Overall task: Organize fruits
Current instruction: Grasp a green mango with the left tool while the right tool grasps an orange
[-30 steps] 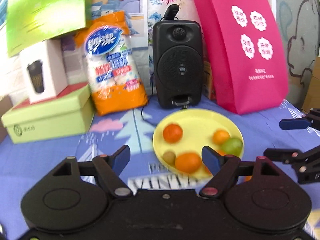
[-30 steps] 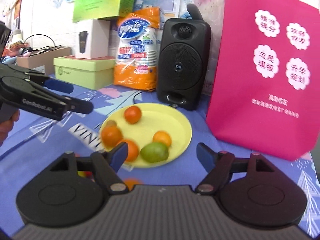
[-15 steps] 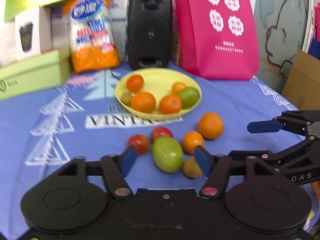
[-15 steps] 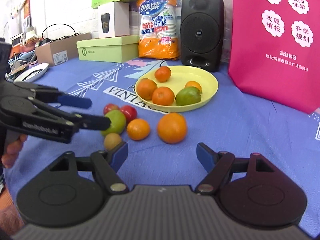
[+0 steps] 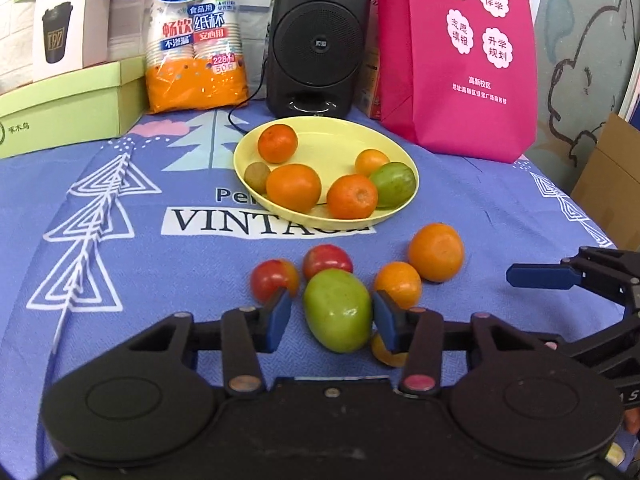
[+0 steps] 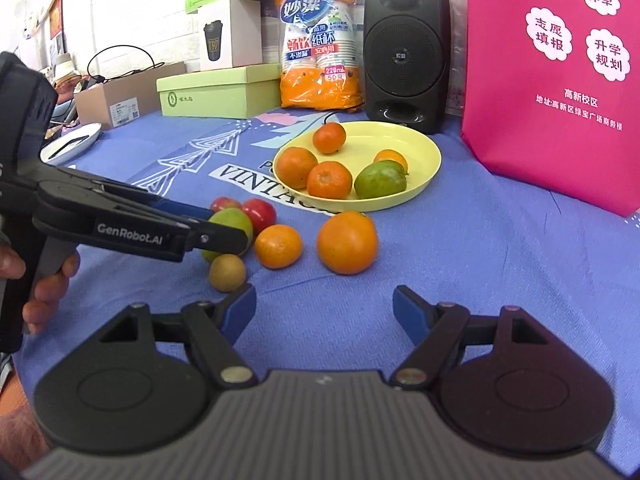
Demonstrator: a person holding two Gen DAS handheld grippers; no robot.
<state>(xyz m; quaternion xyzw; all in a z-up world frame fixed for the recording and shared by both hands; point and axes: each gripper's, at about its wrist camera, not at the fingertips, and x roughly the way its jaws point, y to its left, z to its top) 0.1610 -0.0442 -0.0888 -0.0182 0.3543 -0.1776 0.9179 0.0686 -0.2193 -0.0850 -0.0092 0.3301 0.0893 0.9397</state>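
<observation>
A yellow plate (image 5: 338, 138) (image 6: 420, 148) holds several oranges, a kiwi and a green mango. In front of it on the blue cloth lie a green mango (image 5: 338, 310) (image 6: 232, 220), two red tomatoes (image 5: 326, 260), a small orange (image 5: 398, 282) (image 6: 278, 246), a big orange (image 5: 436, 252) (image 6: 347, 242) and a brown kiwi (image 6: 227, 272). My left gripper (image 5: 331, 316) is open, its pads either side of the loose mango, not clamped. My right gripper (image 6: 324, 312) is open and empty, just short of the big orange.
A black speaker (image 5: 318, 36), a pink bag (image 5: 460, 52), an orange pack of paper cups (image 5: 192, 40) and green and white boxes (image 5: 68, 108) stand behind the plate. A cardboard box (image 5: 612, 184) sits off the table's right edge.
Both grippers pulled back from the plate and dropped toward the loose fruits. The left gripper has moved in around the green mango and its jaws have narrowed.
</observation>
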